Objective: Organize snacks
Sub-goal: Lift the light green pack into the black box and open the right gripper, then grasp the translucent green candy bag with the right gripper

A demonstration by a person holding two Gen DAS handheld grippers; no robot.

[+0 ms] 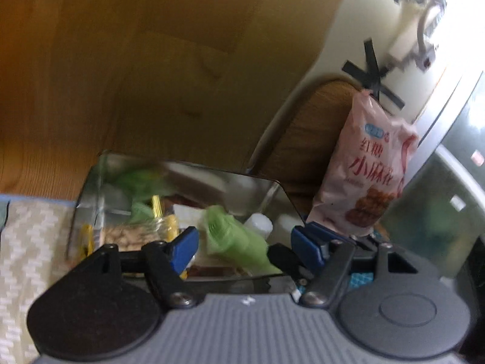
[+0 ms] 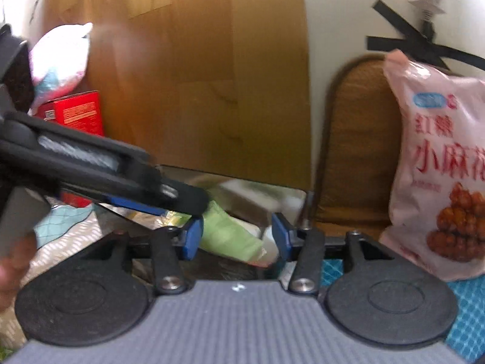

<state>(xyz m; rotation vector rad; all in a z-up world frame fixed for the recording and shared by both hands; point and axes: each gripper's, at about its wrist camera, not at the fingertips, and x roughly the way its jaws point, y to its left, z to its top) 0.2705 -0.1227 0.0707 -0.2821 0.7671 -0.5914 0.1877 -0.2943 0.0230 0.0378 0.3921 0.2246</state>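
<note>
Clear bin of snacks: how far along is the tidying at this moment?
Done: the clear bin already holds a green packet, a nut pack and other items. In hand: nothing; the left gripper and right gripper are both open. Left: the pink snack bag stands outside the bin.

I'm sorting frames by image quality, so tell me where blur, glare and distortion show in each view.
Left wrist view: motion blur smears the clear bin and its contents; the window top right is blown out white; fisheye bends the wall edge. Right wrist view: the pink bag reads fairly sharp, but the left hand-held gripper crossing the frame is smeared, and the bin's contents are soft.
</note>
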